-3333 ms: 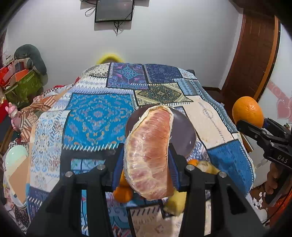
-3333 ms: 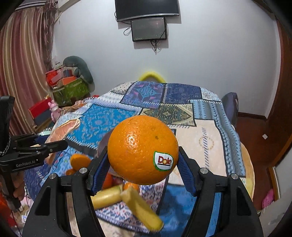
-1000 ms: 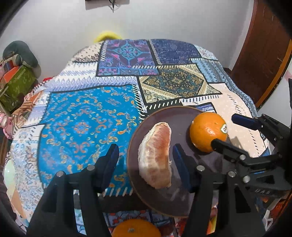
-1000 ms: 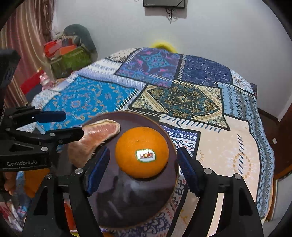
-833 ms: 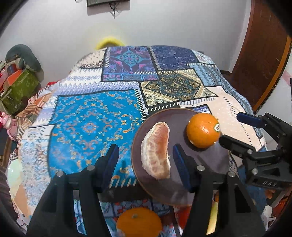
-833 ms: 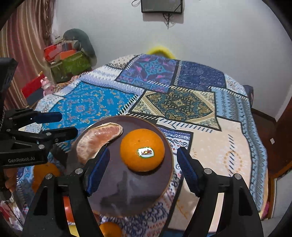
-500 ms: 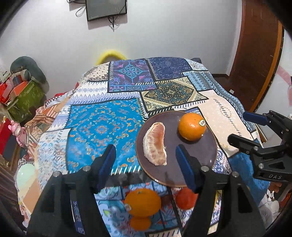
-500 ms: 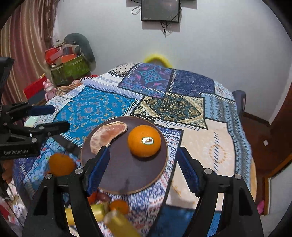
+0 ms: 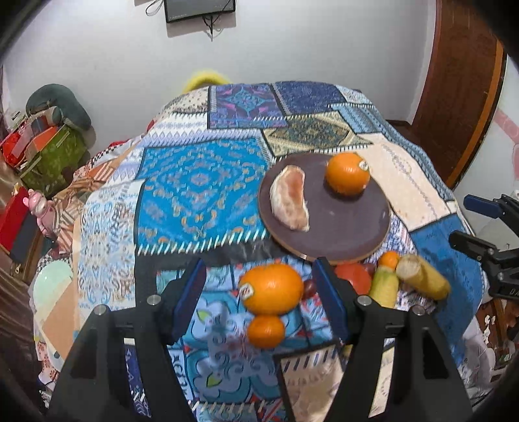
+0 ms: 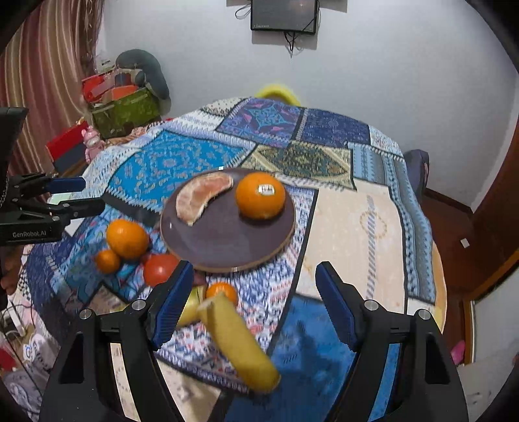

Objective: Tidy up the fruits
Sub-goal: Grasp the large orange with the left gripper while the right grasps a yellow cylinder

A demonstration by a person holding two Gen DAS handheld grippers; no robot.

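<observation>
A dark round plate holds a peeled pomelo segment and an orange with a sticker. On the cloth in front of the plate lie a large orange, a small orange, a tomato, another small orange and banana pieces. My left gripper is open and empty above the large orange. My right gripper is open and empty above the banana pieces.
A patchwork cloth covers the round table. Boxes and bags are piled by the wall at the left. A wooden door is at the right. A screen hangs on the wall.
Both grippers let go of the pomelo segment and the orange on the plate, then drew back and up. The loose fruit in front of the plate has come into view.
</observation>
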